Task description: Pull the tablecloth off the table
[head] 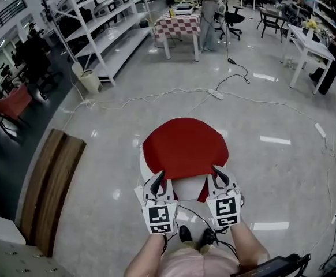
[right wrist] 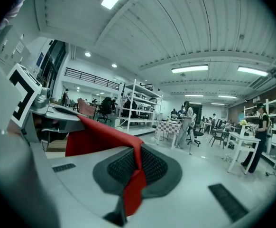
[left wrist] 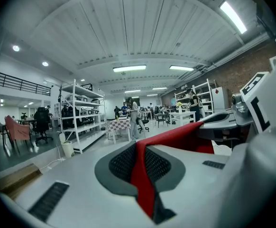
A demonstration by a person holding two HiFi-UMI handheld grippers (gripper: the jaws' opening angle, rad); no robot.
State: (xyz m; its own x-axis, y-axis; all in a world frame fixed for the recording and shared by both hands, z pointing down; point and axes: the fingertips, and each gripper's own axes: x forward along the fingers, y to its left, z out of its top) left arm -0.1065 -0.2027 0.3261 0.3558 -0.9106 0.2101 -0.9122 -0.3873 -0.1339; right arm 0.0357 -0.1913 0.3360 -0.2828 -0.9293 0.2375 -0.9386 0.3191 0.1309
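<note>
1. Both of my grippers are clamped tight on the red tablecloth (head: 185, 146). The left gripper (head: 158, 178) has a thin fold of it pinched between its closed pads. The right gripper (head: 220, 175) has the same hold, with a tail of cloth hanging below its jaws.
2. Each grip is at the cloth's near hem, one at either side of the round white table's (head: 182, 189) near edge. A crescent of bare white top shows between them, while the cloth covers the middle and the far edge.
3. I judge that I am mid-pull, with the cloth partly drawn towards me.
4. The next move calls for an even draw of both grippers back and slightly down, keeping them level so the cloth slides off without bunching or twisting.
5. Nothing stands on the cloth, so nothing should snag it. My shoes (head: 185, 234) are just below the near edge, and a cable (head: 200, 215) trails there, so stepping back needs care.
6. A wooden board (head: 52, 183) lies on the floor to my left. White shelving (head: 104, 27), a checkered table (head: 178, 25) and floor cables (head: 156, 97) are well apart.
</note>
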